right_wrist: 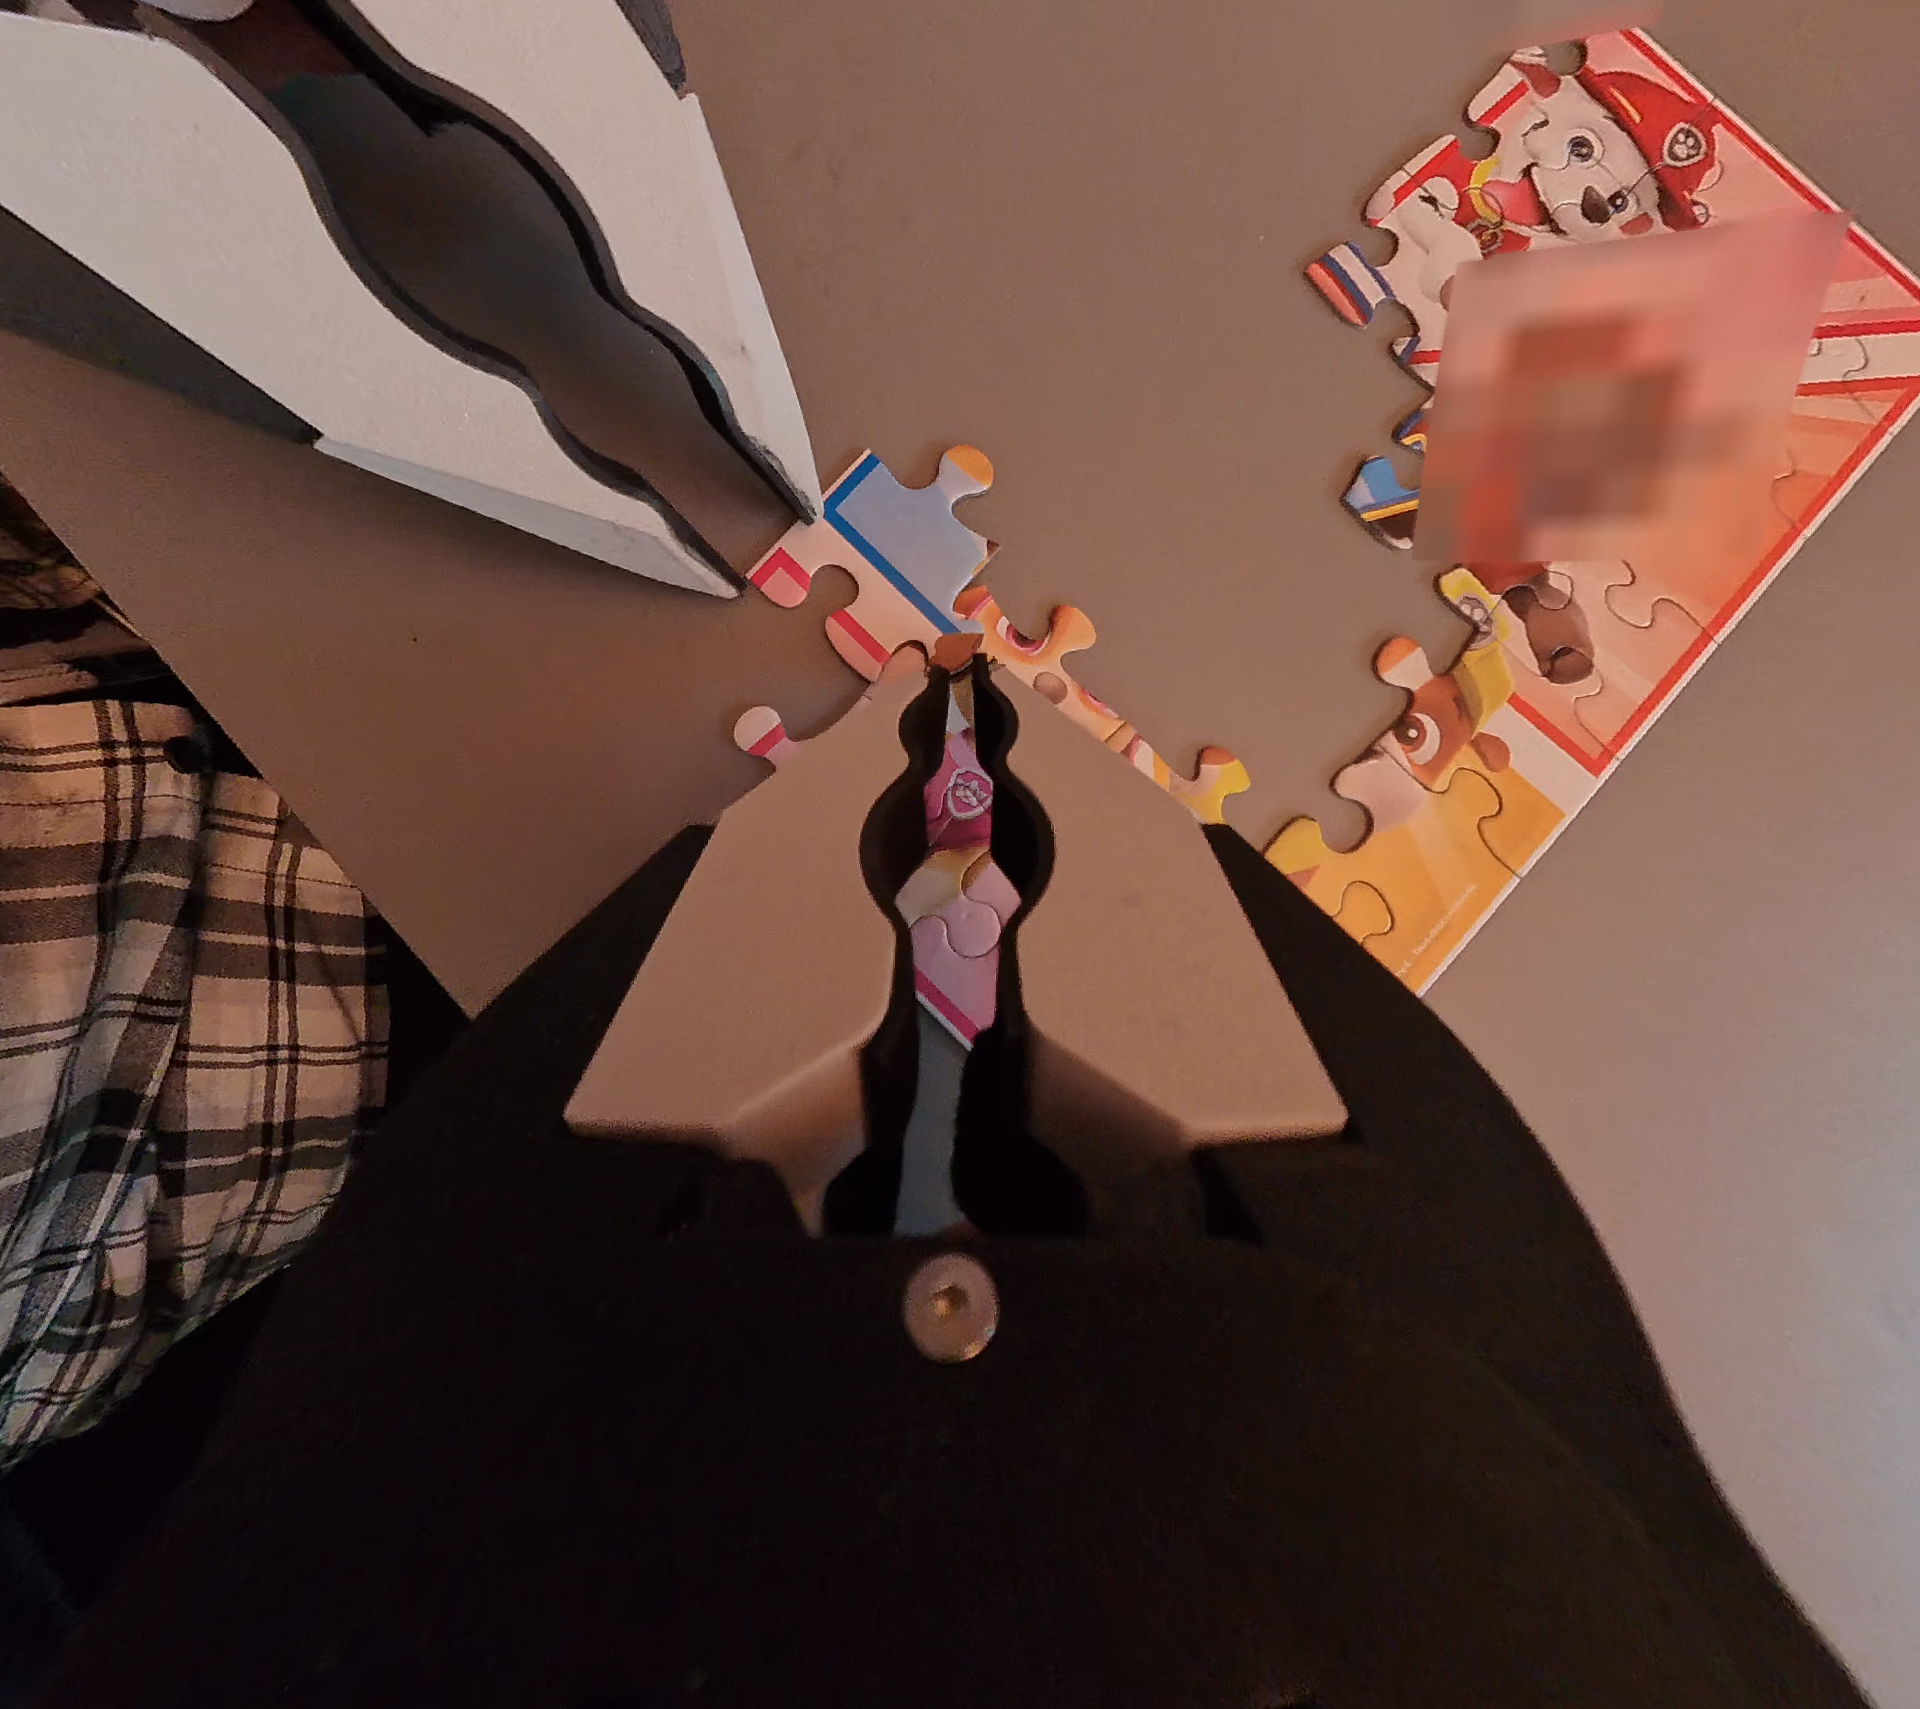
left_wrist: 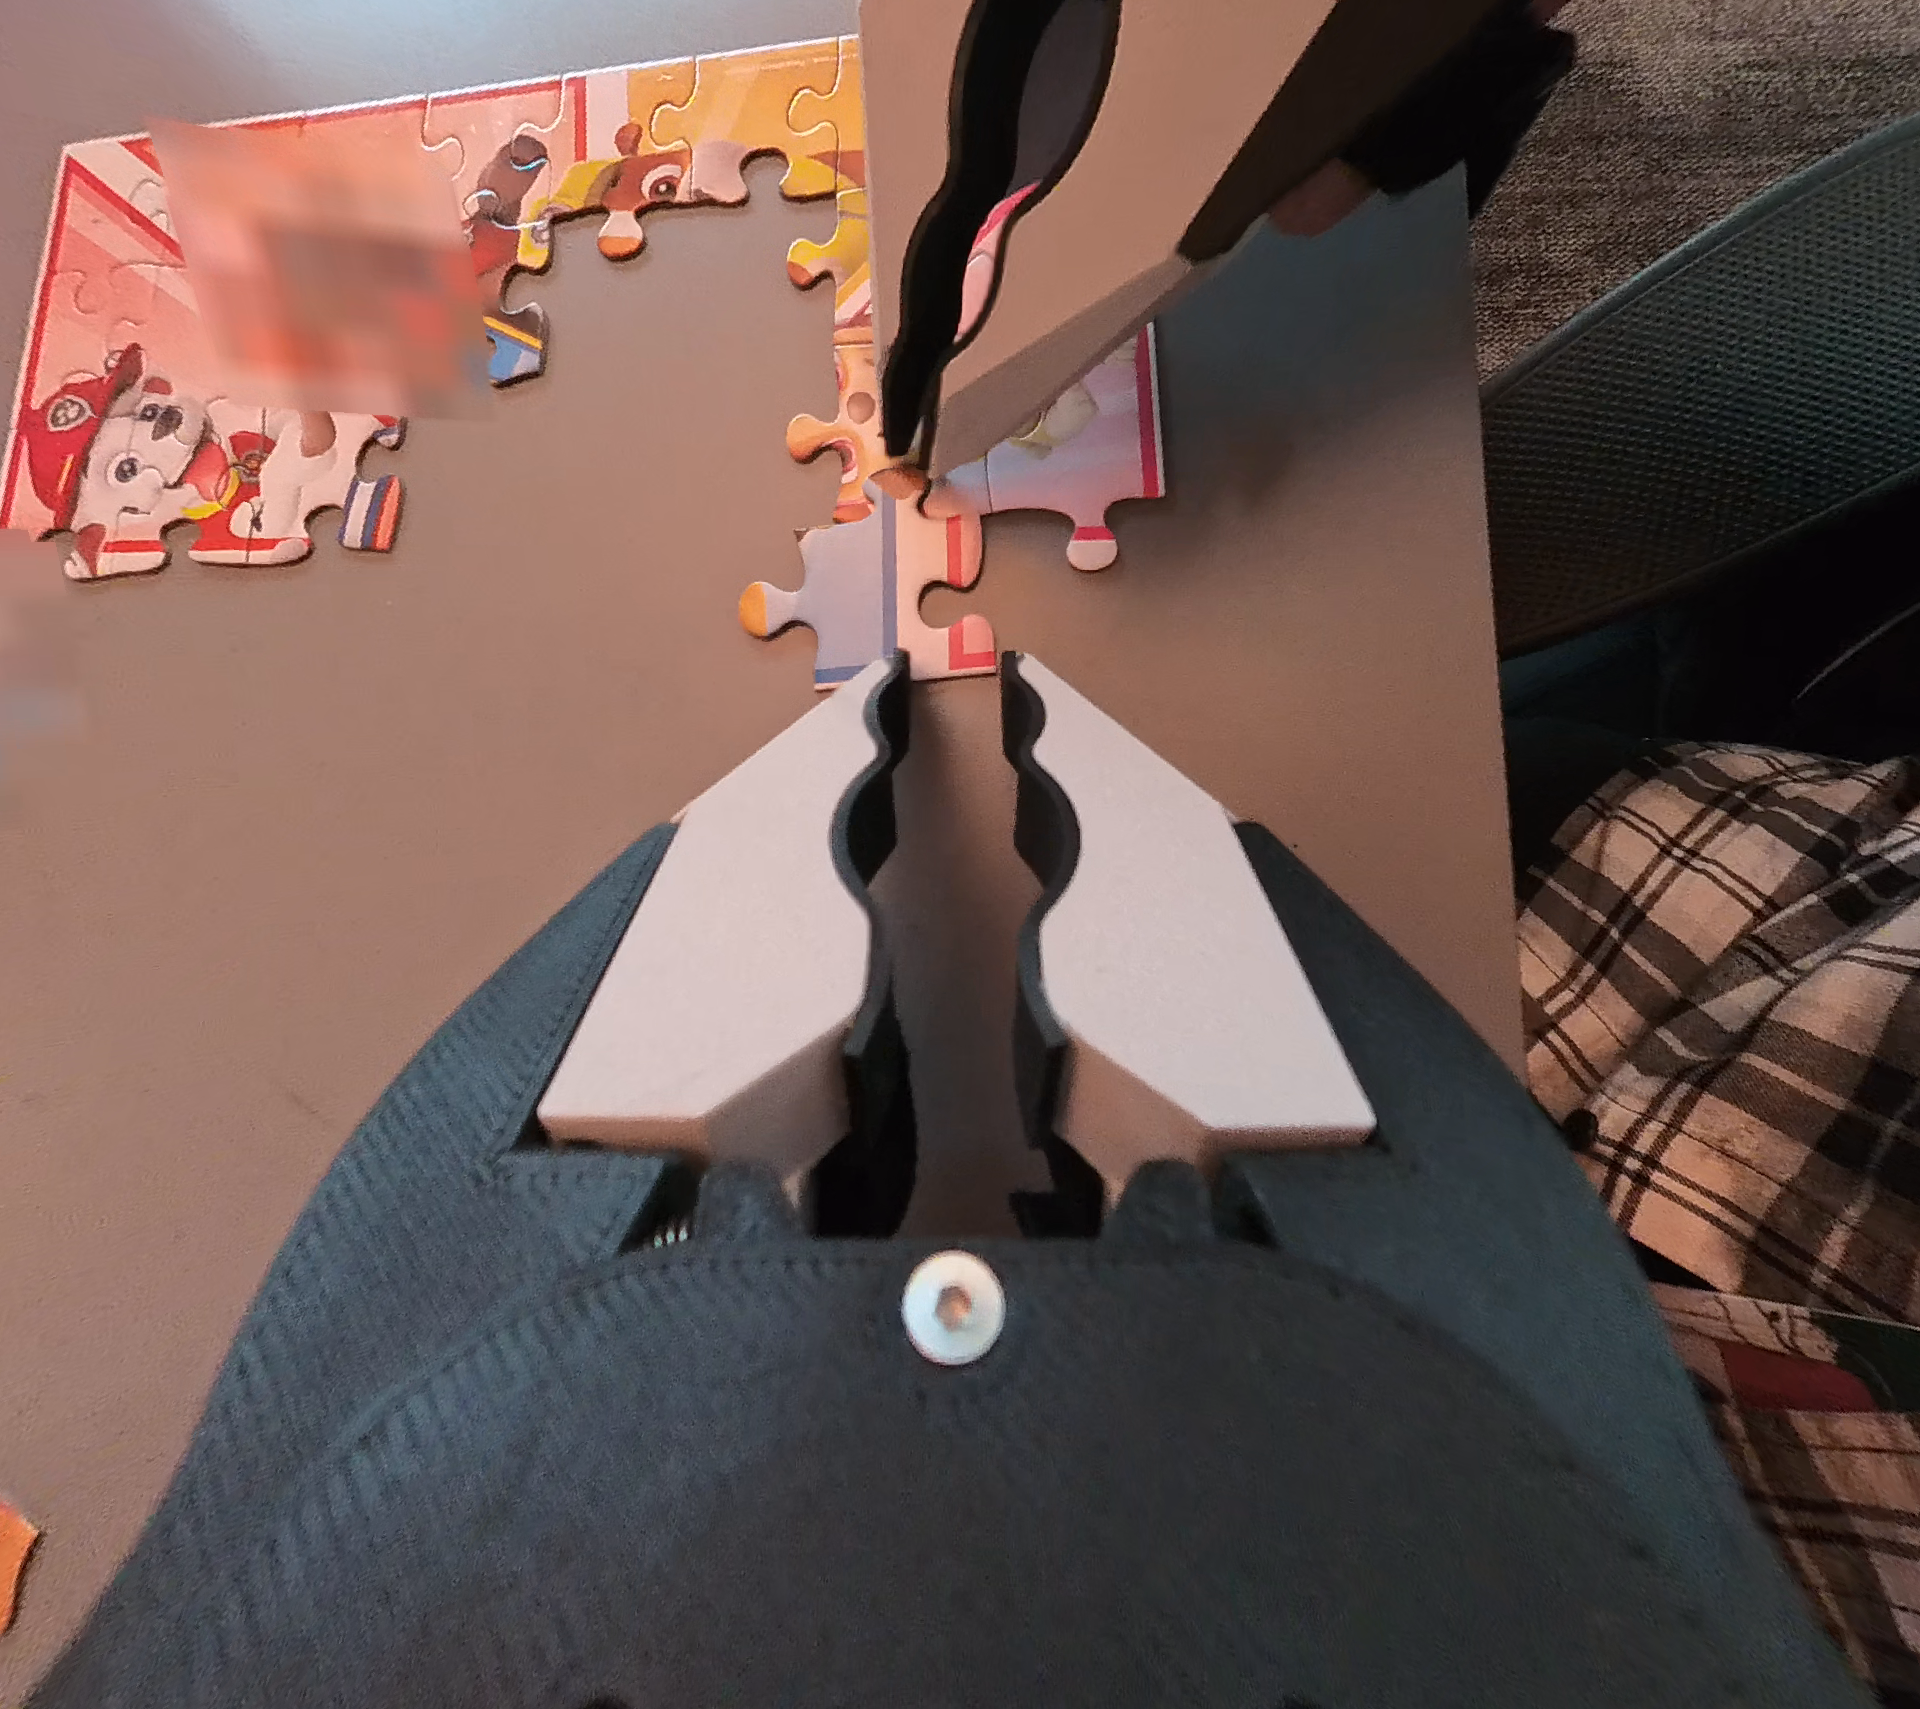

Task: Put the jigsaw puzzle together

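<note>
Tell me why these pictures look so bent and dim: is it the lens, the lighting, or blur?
Left wrist view: wide-angle lens bows the table edge, warm dim light, left gripper sharp. Right wrist view: right gripper body falls in deep shadow, puzzle readable. Soft rectangular patches in both were added afterwards.

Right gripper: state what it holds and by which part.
The right gripper pinches the small brown tab of a puzzle piece at its fingertips, beside the blue-and-pink piece. The left gripper holds nothing.
</note>
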`<control>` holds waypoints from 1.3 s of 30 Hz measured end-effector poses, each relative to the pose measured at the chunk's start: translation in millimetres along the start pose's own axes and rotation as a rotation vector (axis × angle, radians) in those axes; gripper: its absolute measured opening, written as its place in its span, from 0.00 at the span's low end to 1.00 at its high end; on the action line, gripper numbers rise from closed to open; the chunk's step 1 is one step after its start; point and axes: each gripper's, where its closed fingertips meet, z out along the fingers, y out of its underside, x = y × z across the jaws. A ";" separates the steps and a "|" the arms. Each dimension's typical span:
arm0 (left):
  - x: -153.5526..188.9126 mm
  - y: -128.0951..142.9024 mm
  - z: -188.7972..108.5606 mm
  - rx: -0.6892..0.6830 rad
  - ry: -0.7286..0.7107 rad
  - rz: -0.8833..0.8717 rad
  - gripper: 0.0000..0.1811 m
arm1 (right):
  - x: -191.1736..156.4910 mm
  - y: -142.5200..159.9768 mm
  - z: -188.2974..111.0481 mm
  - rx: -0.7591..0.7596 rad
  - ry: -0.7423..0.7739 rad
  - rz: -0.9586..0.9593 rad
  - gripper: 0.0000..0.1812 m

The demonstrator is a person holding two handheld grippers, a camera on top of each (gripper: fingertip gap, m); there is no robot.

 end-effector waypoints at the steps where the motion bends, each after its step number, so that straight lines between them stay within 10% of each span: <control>1: -1.3 -0.1 -0.1 0.000 -0.005 0.001 0.11 | -0.2 -0.3 -0.7 0.003 -0.001 -0.001 0.02; 28: -55.4 29.0 -57.8 -0.004 -0.084 -0.173 0.18 | 6.6 -50.9 36.3 -0.028 -0.043 -0.064 0.05; 39: -111.0 168.5 -179.1 -0.101 -0.221 -0.434 0.21 | -37.3 -113.7 53.9 0.018 -0.154 -0.175 0.20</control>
